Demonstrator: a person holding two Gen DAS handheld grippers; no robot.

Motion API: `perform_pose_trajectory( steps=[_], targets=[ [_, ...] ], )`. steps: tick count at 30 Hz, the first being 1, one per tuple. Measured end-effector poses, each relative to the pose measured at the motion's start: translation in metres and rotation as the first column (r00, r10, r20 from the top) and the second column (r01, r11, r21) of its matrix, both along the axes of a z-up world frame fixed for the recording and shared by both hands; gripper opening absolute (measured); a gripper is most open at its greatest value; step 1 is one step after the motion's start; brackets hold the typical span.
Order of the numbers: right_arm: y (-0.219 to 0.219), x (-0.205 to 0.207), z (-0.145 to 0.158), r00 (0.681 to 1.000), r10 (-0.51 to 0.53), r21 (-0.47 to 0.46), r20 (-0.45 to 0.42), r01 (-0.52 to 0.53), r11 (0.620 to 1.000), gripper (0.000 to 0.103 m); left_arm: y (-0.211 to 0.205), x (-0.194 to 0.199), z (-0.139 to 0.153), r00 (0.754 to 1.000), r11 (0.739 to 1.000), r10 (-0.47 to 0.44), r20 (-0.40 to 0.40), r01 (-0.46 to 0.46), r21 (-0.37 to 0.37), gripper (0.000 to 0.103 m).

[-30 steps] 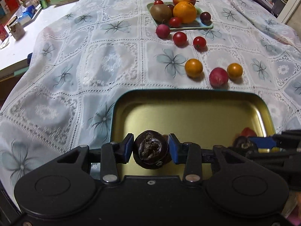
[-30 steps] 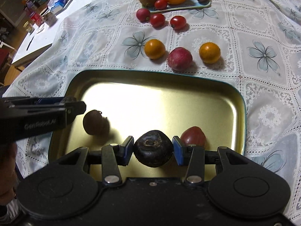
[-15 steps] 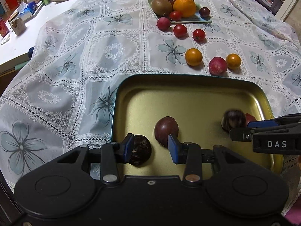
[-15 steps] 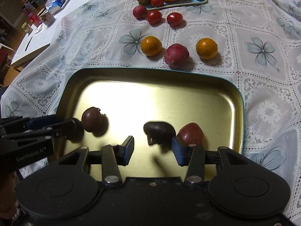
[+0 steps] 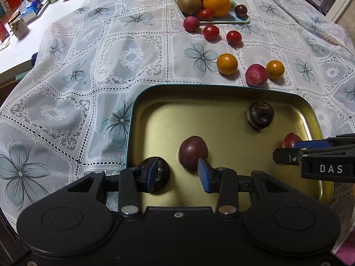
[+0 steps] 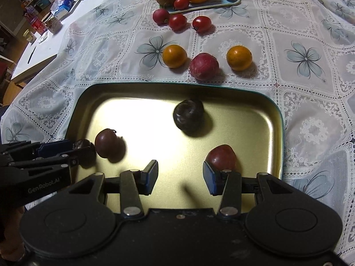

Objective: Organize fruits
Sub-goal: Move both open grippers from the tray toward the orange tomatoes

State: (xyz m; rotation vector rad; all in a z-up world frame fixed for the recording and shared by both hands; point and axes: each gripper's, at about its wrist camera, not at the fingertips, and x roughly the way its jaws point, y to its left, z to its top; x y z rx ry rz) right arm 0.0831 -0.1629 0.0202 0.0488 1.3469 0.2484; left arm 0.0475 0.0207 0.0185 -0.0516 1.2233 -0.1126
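Sitting loose at upper frame: oranges (image 6: 174, 56), tomatoes (image 6: 177, 22), small plate (image 6: 230, 1). Both grippers (image 5: 177, 175) (image 6: 180, 177) gape empty over the gold tray (image 6: 278, 119); dark fruit (image 6: 188, 114) rolled away since.

In the left wrist view, a blue pad is half covering the dark fruit (image 5: 160, 174); at the right edge, the other gripper is hiding most of the red fruit (image 5: 289, 139).

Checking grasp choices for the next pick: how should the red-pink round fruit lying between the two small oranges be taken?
Grip the red-pink round fruit from above across its widest middle, one jaw on the near side, one on the far, since the small oranges crowd its left and right.
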Motion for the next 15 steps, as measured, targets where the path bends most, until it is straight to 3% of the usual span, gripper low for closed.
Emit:
perform_pose_trajectory(
  steps=[15],
  targets=[
    [-0.0074, 0.0046, 0.0039, 0.999, -0.040, -0.062, -0.030, 0.038, 0.997, 0.048, -0.0064, 0.0072, 0.0064, 1.000, 1.000, -0.005, 0.009, 0.005, 0.003, 0.048]
  ],
)
